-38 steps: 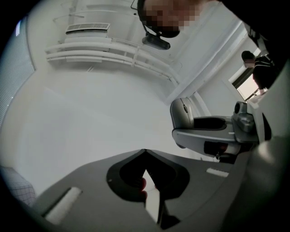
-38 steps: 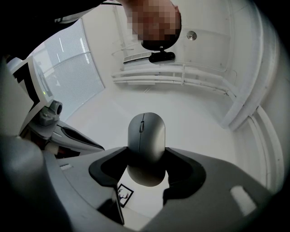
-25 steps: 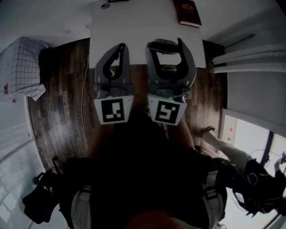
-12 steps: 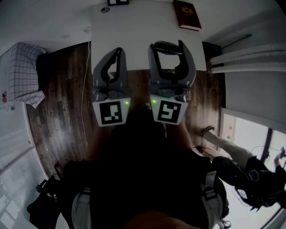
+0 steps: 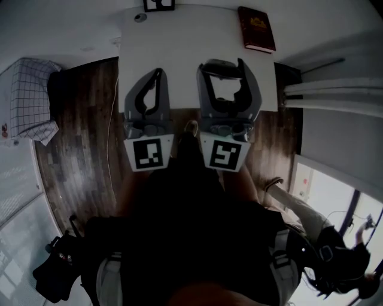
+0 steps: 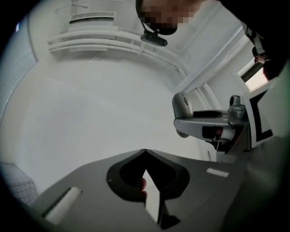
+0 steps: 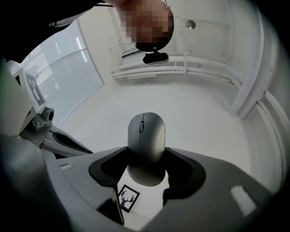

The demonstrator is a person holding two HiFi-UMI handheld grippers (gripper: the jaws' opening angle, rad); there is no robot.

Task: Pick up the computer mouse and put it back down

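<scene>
A grey computer mouse (image 7: 146,138) sits between the jaws of my right gripper (image 7: 146,158), which is shut on its sides. In the head view the mouse (image 5: 216,64) shows at that gripper's (image 5: 222,69) tip, held above the near edge of the white table (image 5: 179,48). My left gripper (image 5: 157,75) hangs beside it, to the left, over the same table edge. Its jaws meet at the tips (image 6: 144,153) with nothing between them. The right gripper's body (image 6: 204,126) shows at the right of the left gripper view.
A dark red book (image 5: 257,28) lies at the table's far right. A marker card (image 5: 159,5) and a small round object (image 5: 140,18) are at the far edge. A deer-print card (image 7: 128,198) shows under the mouse. Checked cloth (image 5: 30,95) lies left, white pipes (image 5: 323,89) right.
Both grippers have shifted slightly over the table's near edge, the mouse staying in the right one. Green lights lit on the grippers half a second ago are now off.
</scene>
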